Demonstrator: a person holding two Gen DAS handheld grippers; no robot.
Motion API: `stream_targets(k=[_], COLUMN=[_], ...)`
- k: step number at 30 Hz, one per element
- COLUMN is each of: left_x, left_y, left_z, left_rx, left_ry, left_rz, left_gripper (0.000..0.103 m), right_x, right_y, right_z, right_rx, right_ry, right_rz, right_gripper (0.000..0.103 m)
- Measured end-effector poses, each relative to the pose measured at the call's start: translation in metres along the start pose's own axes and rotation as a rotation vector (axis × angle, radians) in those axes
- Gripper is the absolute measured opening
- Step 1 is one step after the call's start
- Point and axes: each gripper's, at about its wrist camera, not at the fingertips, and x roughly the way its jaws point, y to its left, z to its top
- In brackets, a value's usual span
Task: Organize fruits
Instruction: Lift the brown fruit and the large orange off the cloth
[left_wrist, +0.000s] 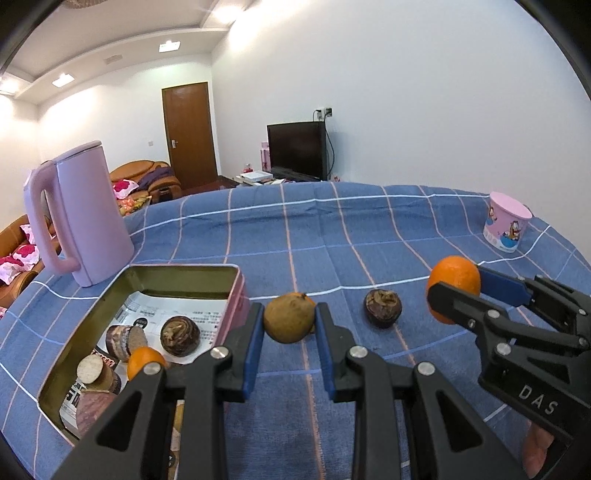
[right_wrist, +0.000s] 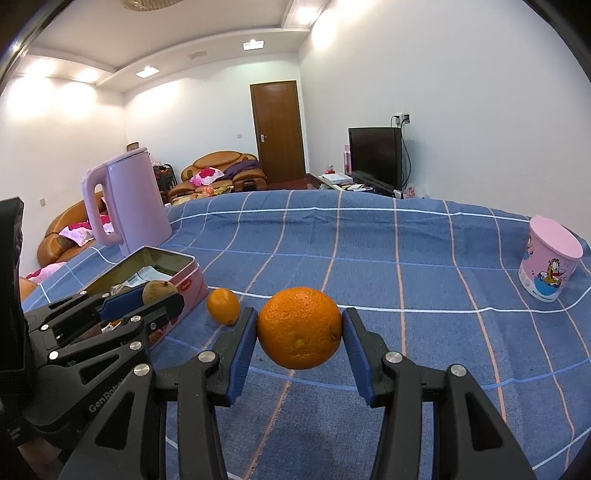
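The left tongs (left_wrist: 289, 325) are clamped on a brownish fruit (left_wrist: 288, 316), held clear of the blue checked worktop (left_wrist: 332, 229), just at 3 o'clock of the open pink tin (left_wrist: 236, 295). The right tongs (right_wrist: 300, 334) are clamped on an orange (right_wrist: 300, 328), also lifted, well off the tin toward 3 o'clock.

Both fruits are round and gripped only at their widest points by flat pads, so a jolt or a tilt could roll either one out; a dropped fruit would likely run across the cloth.

The tin already holds a dark fruit (left_wrist: 180, 335), cut root pieces (left_wrist: 127, 341) and a small orange (left_wrist: 144, 362), so a careless release could bounce off them or catch the rim.

Another dark fruit (left_wrist: 383, 308) lies between the two tongs, and a small orange fruit (right_wrist: 223, 306) beside the tin; either could be knocked as the right tongs cross toward 9 o'clock.
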Motion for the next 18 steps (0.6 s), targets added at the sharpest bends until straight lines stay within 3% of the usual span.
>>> stream_targets(k=[18], left_x=[-0.0091], left_y=[0.0032], left_z=[-0.0016], left_rx=[-0.009], left_ry=[-0.047], left_rz=[0.014], left_gripper=[0.029], right_x=[-0.0088], right_y=[0.0041], right_z=[-0.0012], right_rx=[-0.018], right_ry=[-0.046], right_rz=[-0.012], right_gripper=[0.049])
